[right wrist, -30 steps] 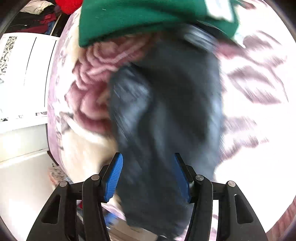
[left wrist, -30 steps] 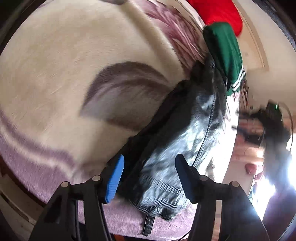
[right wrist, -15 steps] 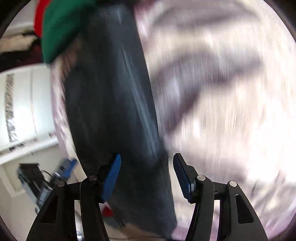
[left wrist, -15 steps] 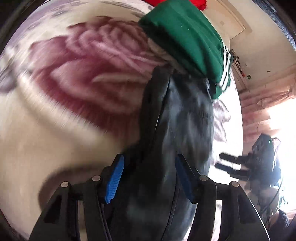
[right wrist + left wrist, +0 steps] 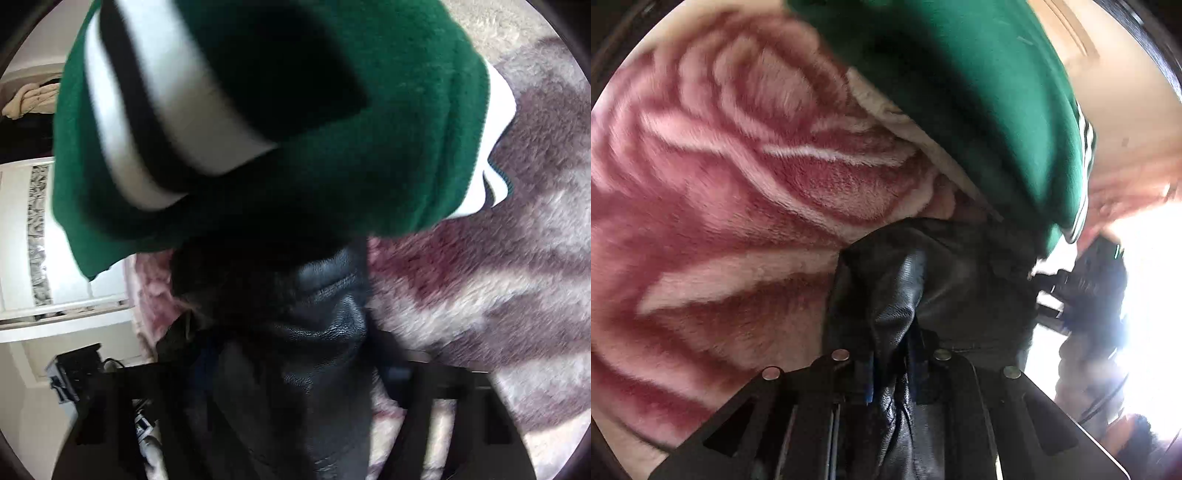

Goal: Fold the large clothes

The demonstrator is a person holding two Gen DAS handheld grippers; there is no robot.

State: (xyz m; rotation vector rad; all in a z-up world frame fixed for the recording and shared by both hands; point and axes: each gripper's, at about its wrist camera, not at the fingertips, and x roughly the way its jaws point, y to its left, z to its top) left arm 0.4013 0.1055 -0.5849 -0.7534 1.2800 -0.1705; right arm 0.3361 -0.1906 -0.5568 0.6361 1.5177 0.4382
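Both claws now nearer the green sweater (image 5: 979,110), closing on the black leather garment (image 5: 905,280).

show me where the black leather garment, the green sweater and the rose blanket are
leather garment (image 5: 916,273): left wrist view, creased fold above the jaws.
green sweater (image 5: 369,155): right wrist view, plain green body.
rose blanket (image 5: 738,184): left wrist view, red petal pattern.

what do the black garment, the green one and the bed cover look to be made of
Black garment: likely leather or faux leather, with a pebbled grain and soft sheen.
Green garment: matte knit or fleece, with white and black stripes.
Bed cover: plush fleece with visible pile and a red rose print.
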